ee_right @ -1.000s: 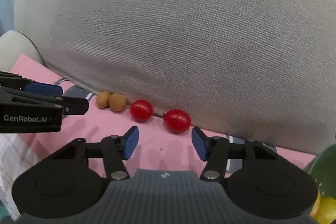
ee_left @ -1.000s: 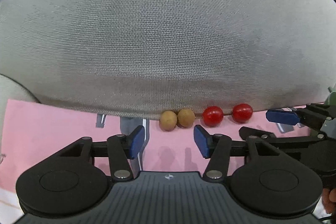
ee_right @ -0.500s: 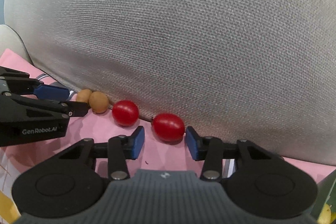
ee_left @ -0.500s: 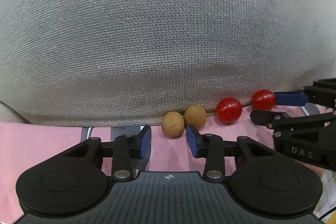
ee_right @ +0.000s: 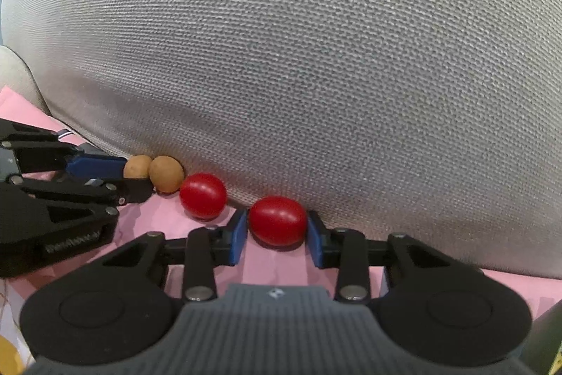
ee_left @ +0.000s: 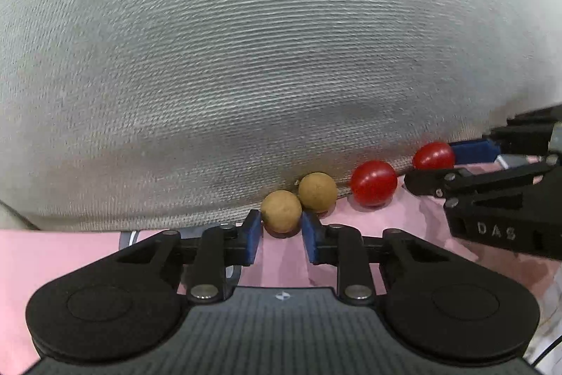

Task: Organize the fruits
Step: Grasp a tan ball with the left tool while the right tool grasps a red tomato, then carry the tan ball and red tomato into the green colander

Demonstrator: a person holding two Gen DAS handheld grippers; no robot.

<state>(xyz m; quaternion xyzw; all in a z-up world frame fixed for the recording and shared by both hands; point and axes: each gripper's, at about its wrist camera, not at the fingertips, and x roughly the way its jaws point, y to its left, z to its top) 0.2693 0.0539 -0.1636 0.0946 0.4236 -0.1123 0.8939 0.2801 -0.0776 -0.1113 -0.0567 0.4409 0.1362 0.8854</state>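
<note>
Two brown round fruits and two red cherry tomatoes lie in a row on a pink cloth (ee_left: 70, 255) against a grey cushion (ee_left: 246, 41). My left gripper (ee_left: 281, 227) has its blue pads touching both sides of the nearer brown fruit (ee_left: 281, 215); the other brown fruit (ee_left: 318, 191) rests beside it. My right gripper (ee_right: 277, 229) has its pads against the right tomato (ee_right: 277, 220). The left tomato (ee_right: 203, 195) lies free between the grippers. Both fruits still rest on the cloth.
The grey cushion fills the back of both views and blocks the way behind the fruit. The two grippers are close, each showing in the other's view, with the right gripper (ee_left: 491, 185) to the right and the left gripper (ee_right: 70, 185) to the left.
Both grippers moved forward to the fruit row and narrowed. The left one now clasps a brown fruit, the right one a red tomato.
</note>
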